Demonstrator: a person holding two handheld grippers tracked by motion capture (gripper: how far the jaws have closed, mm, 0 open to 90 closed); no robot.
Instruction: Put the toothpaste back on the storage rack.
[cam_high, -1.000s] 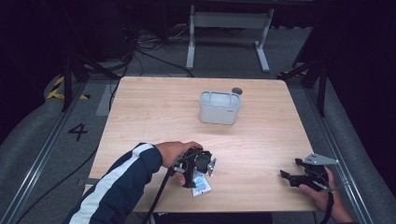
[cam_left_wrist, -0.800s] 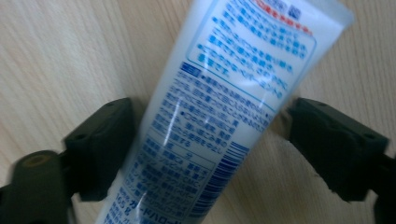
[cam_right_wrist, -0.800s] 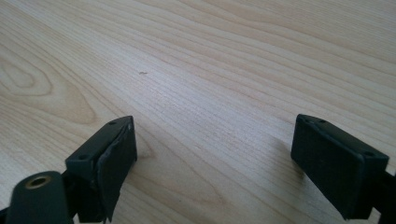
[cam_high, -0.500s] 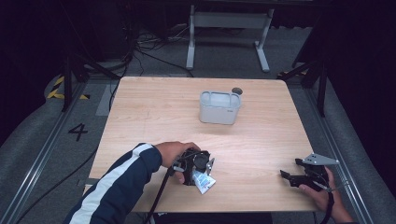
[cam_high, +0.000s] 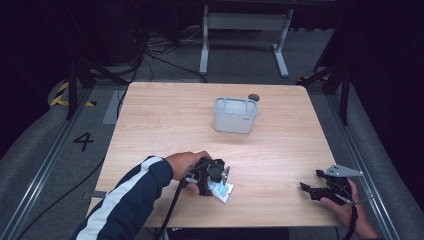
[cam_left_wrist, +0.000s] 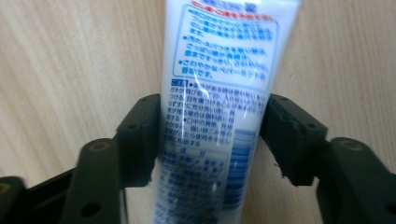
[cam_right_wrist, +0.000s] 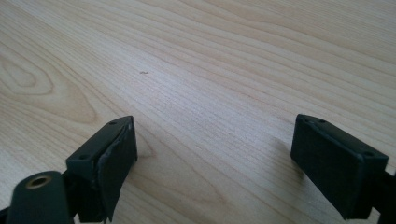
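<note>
- Risk: soft tube (cam_left_wrist: 217, 116) may buckle or slide out, since the left gripper (cam_left_wrist: 212, 135) pinches its slick sides only.
- Tube: white, blue printed text, lying at the near edge of the table (cam_high: 165, 120).
- Right gripper (cam_right_wrist: 215, 158): spread wide over bare wood.

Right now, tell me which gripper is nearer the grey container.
Left. The left gripper sits straight in front of the grey container, closed on a tube; the right gripper waits farther off, by the table's front right corner.
</note>
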